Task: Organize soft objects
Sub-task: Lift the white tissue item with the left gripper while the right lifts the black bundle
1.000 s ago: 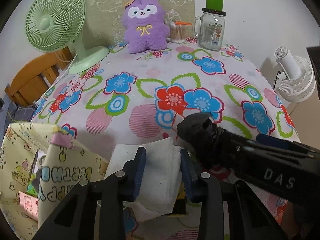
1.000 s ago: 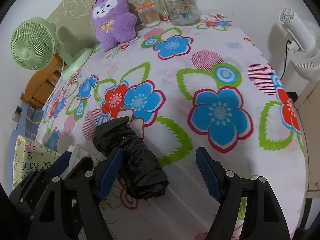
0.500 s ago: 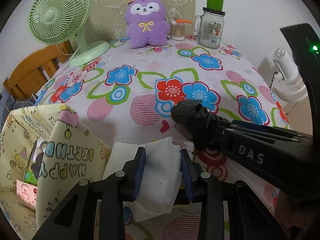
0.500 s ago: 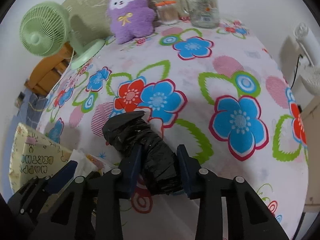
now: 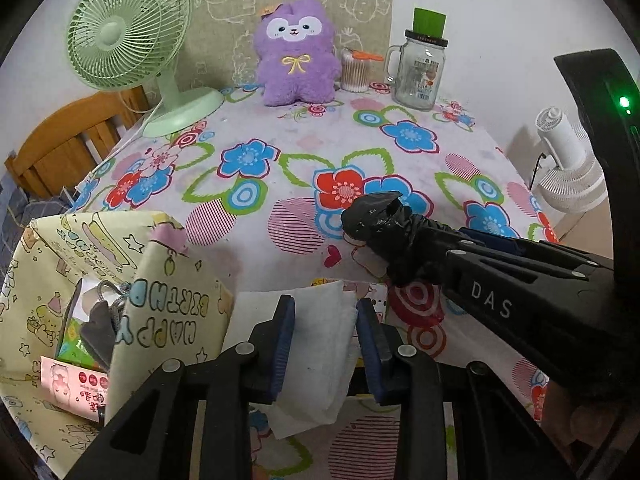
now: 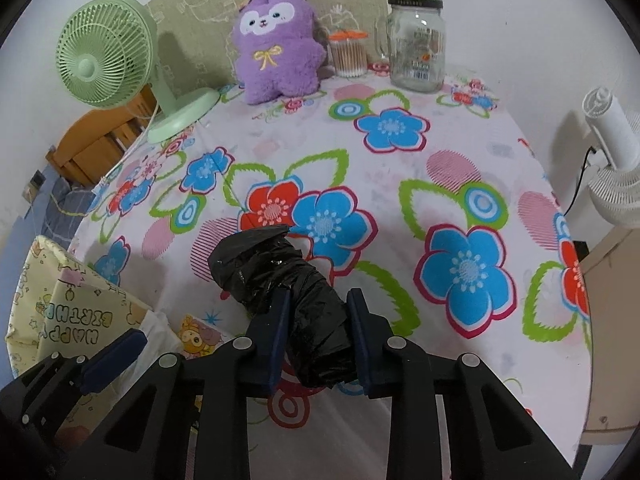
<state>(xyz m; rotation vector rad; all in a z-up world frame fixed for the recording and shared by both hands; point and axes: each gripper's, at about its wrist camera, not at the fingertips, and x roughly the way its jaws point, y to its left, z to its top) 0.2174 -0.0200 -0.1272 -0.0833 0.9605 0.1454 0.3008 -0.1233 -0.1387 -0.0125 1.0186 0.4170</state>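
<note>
Both your grippers hold soft things over the flowered tablecloth (image 6: 460,152).

Your right gripper (image 6: 316,338), low at the frame's centre, is closing its jaws on the black plastic bundle (image 6: 276,276). Your left gripper (image 5: 325,344), bottom centre, is closing on the white folded cloth (image 5: 320,344), beside the yellow birthday bag (image 5: 80,248) at lower left.
</note>
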